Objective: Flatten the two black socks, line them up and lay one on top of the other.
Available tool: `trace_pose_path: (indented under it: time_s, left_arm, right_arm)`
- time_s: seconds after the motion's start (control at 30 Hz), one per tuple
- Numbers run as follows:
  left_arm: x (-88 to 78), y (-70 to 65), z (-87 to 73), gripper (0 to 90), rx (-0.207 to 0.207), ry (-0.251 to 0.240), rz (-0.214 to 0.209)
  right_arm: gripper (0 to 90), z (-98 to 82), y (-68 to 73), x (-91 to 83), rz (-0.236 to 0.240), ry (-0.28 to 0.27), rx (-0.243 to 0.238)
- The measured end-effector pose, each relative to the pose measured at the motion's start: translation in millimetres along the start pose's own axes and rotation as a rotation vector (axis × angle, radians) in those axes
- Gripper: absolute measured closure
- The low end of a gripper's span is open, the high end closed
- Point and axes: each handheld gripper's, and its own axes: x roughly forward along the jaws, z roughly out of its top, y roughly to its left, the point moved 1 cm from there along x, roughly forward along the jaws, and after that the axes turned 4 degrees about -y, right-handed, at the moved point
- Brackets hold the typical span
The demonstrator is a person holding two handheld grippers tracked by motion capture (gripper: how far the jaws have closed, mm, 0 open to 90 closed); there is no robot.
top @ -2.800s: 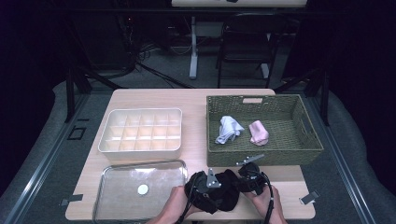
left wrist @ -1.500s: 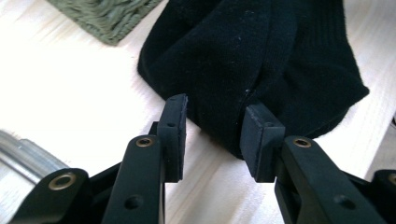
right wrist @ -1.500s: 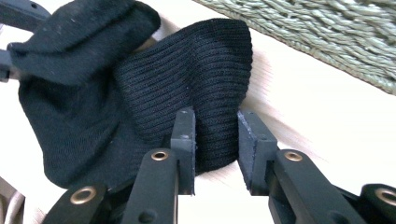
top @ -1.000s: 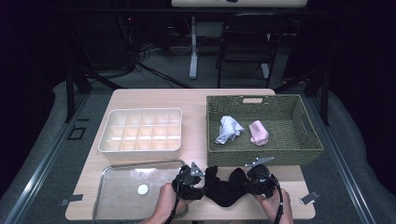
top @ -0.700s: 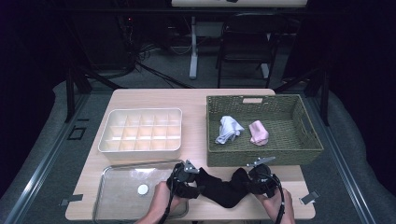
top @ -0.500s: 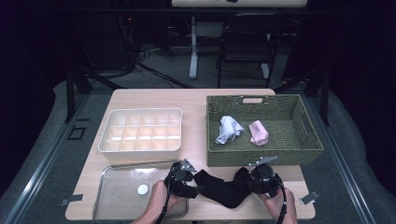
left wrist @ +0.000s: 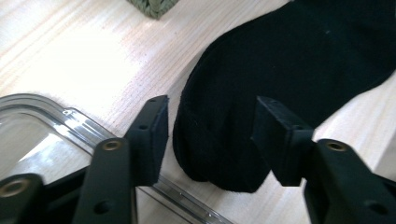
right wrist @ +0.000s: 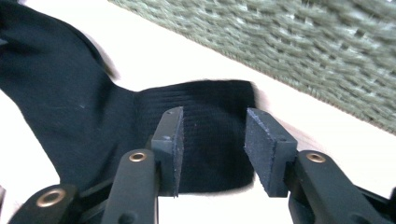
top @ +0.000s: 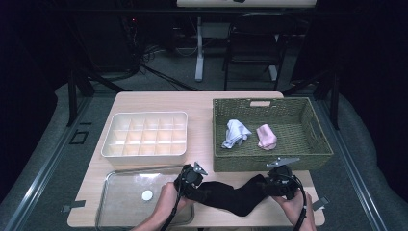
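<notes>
Where it lies stretched flat along the near edge of the worktop [top: 159, 101], the black sock [top: 228, 195] spans the gap between the two claws, its toe end toward the left and its ribbed cuff toward the right. The left claw [left wrist: 209, 128] stands partly open over the toe, the sock between its pads but with a gap on either side, so nothing is gripped; its jaws have just been closing a little. The right claw [right wrist: 214, 135] hangs over the cuff, its jaws apart and just opening, the cloth lying loose beneath them. Just left of the toe sits a clear tray [top: 115, 211] holding a small white disc [top: 147, 195]. Behind the sock stands a woven green basket [top: 269, 161] with a white cloth [top: 235, 133] and a pink cloth [top: 266, 136] inside, and a cream divided box [top: 144, 151] rests behind the tray.
</notes>
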Motion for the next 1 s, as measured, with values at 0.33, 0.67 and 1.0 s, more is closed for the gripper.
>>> trace_pose_path:
  time_s: [0.33, 0.67, 1.0]
  left_arm:
    - [7.4, -2.4, -1.6, 69.0, 0.013, 0.04, -0.006]
    - [8.7, -7.2, -2.8, 79.4, 0.024, 0.044, -0.002]
    - [8.9, -4.0, -3.2, 77.4, -0.004, 0.037, -0.025]
  right_arm:
    - [61.7, -6.9, -18.5, 27.0, -0.046, 0.086, 0.066]
    - [78.8, -8.7, -23.9, 20.3, -0.105, 0.08, 0.081]
    - [78.1, -4.9, -24.8, 0.4, -0.028, 0.002, 0.146]
